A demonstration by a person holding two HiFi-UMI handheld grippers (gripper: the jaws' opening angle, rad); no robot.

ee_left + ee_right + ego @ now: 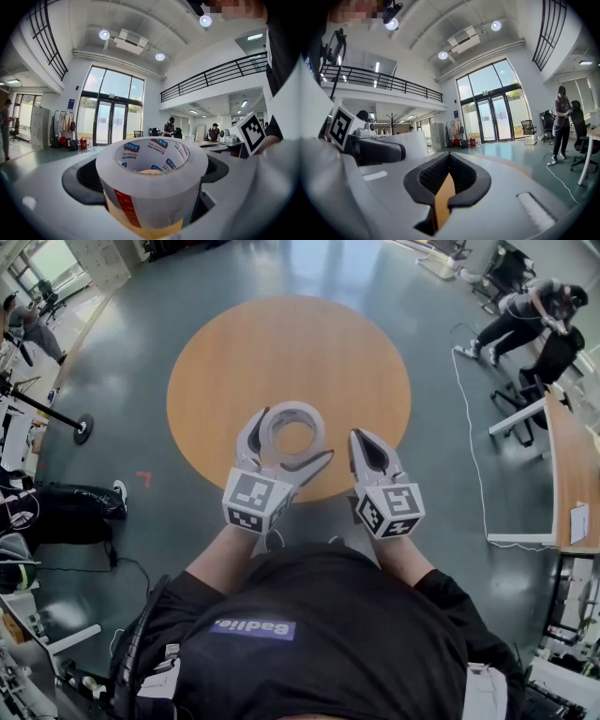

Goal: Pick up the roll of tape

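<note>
Overhead, one tape roll (292,411) is clamped upright by the left hand-held gripper (293,437); the right hand-held gripper (367,444) is closed, empty.

The grey-green floor (441,456) bears a large orange circle (289,381). Right of the circle a white cable (469,437) trails across it. Left of the circle sit a round black stand base (83,428) and a small red mark (142,477).

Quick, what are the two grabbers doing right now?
Left gripper: shut on the white roll of packing tape.
Right gripper: shut, holding nothing.
</note>
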